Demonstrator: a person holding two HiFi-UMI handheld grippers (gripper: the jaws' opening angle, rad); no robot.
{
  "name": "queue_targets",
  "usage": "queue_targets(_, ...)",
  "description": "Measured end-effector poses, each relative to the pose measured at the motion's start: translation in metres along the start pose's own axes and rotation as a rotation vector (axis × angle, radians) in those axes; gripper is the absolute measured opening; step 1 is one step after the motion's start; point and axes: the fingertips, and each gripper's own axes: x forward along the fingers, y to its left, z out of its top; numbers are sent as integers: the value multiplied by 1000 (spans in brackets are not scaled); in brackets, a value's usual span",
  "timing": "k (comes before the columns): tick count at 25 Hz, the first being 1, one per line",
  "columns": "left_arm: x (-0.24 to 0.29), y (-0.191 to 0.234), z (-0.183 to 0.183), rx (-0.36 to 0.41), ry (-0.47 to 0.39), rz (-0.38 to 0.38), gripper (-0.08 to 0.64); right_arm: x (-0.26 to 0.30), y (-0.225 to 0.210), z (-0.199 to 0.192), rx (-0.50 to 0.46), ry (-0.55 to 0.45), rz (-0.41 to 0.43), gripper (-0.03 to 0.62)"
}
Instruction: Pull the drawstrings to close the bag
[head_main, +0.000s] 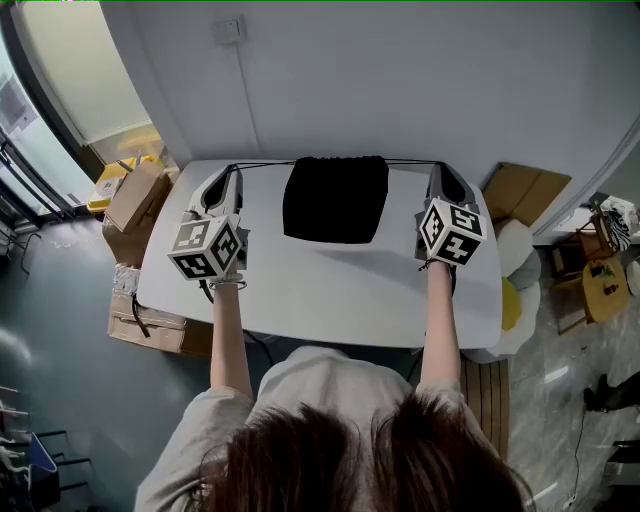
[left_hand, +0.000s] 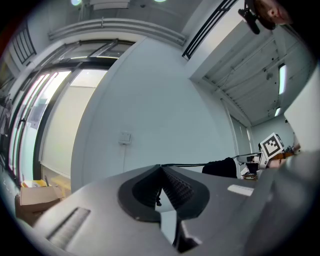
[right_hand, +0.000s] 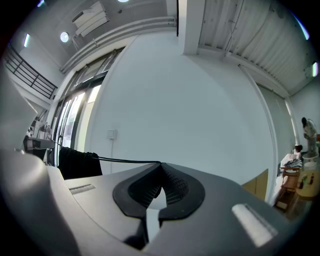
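Note:
A black drawstring bag (head_main: 336, 198) lies on the white table (head_main: 320, 290), its mouth at the far edge. Two thin black drawstrings run out sideways from the mouth. The left drawstring (head_main: 265, 164) leads to my left gripper (head_main: 232, 170), which is shut on it; the cord (left_hand: 182, 164) leaves the closed jaw tips toward the bag (left_hand: 222, 167). The right drawstring (head_main: 410, 161) leads to my right gripper (head_main: 440, 168), also shut on it; that cord (right_hand: 125, 161) stretches taut to the bag (right_hand: 75, 162). Both grippers point level toward the back wall.
Cardboard boxes (head_main: 135, 195) stand on the floor left of the table, and more boxes (head_main: 522, 190) and a yellow object (head_main: 511, 305) at its right. A grey wall with a socket (head_main: 230, 30) rises just behind the table's far edge.

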Motion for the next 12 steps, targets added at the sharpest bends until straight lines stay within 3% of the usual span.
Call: queue_targets(12,-7,2,7,-7,-19,12,0,-6,-4,1,13,-5,-24,12)
